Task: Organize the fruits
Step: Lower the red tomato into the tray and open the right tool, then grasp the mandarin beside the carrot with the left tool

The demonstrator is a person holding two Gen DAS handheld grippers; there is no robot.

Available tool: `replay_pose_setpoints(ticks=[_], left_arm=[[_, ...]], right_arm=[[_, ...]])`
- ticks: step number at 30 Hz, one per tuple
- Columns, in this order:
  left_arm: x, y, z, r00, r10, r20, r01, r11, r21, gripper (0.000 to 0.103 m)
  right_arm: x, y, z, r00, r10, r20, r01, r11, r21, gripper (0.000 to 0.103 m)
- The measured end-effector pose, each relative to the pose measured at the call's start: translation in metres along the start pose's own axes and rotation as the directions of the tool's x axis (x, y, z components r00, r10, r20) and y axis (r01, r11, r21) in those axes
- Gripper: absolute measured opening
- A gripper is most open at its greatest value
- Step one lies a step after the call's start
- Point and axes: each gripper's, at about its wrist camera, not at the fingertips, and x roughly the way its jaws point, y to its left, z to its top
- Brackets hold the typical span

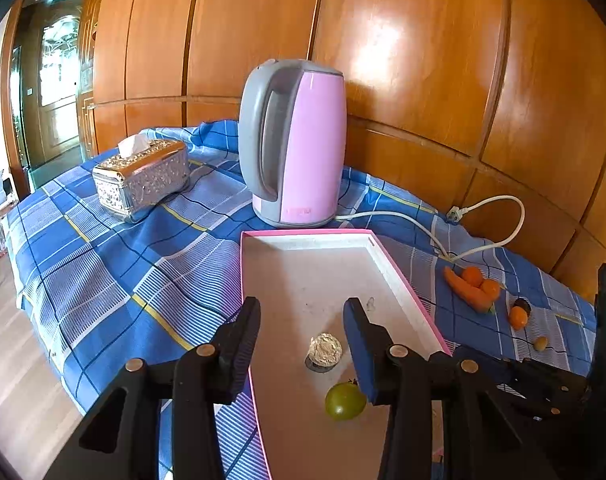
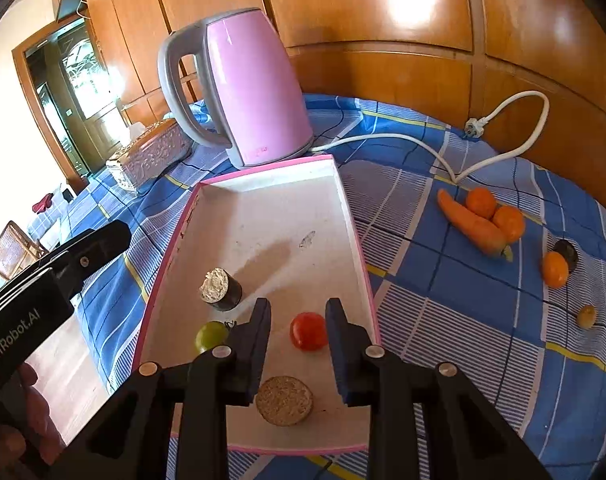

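Note:
A pink-rimmed white tray [image 1: 311, 272] [image 2: 263, 208] lies on the blue plaid cloth. In it are a foil-topped dark cylinder [image 1: 325, 349] [image 2: 219, 288], a green round fruit [image 1: 345, 401] [image 2: 211, 336], a red tomato [image 2: 309, 331] and a round brown cake [image 2: 285, 400]. My left gripper [image 1: 303, 312] is open above the tray, empty. My right gripper [image 2: 298, 312] is open, its jaws either side of the tomato without touching it. On the cloth to the right lie a carrot [image 2: 471, 224] [image 1: 465, 290], oranges [image 2: 509, 222], a small orange fruit [image 2: 555, 269] and a small yellowish fruit [image 2: 586, 316].
A pink and grey kettle [image 1: 295, 144] [image 2: 247, 92] stands behind the tray, its white cord [image 2: 499, 152] looping right. A silver tissue box [image 1: 141, 178] sits far left. A wooden wall panel [image 1: 423, 60] backs the table. A dark round object [image 2: 567, 252] lies beside the small orange fruit.

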Motion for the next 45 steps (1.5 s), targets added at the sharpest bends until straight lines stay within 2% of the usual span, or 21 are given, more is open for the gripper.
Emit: replay_pose_setpoints(ticks=[8,16,27,36,45], left_arm=[[-0.015,-0.01,-0.001,0.999,-0.01,0.035,0.009,1.0,0.026,0.045],[-0.027,-0.025,-0.001,0.998,-0.026,0.061,0.022,0.998,0.063,0.048],[-0.03,-0.051,-0.007,0.997,-0.06,0.054,0.052,0.99,0.127,0.049],[-0.027,-0.072,-0.014,0.996,-0.083,0.033,0.076,0.981,0.177,0.049],[-0.011,-0.09,-0.023,0.993,-0.111,-0.043,0.118,0.969,0.219,0.051]], right_arm=[[-0.02,-0.004,-0.005,0.995,-0.075,0.062,0.075,0.997,-0.002,0.029],[-0.04,-0.016,-0.01,0.973,-0.189,0.131,0.188,0.982,0.021,0.03],[-0.063,-0.049,-0.019,0.958,-0.233,0.169,0.216,0.97,0.114,0.03],[-0.073,-0.079,-0.03,0.949,-0.273,0.156,0.244,0.952,0.183,0.03],[-0.077,-0.113,-0.042,0.946,-0.299,0.121,0.26,0.929,0.265,0.03]])
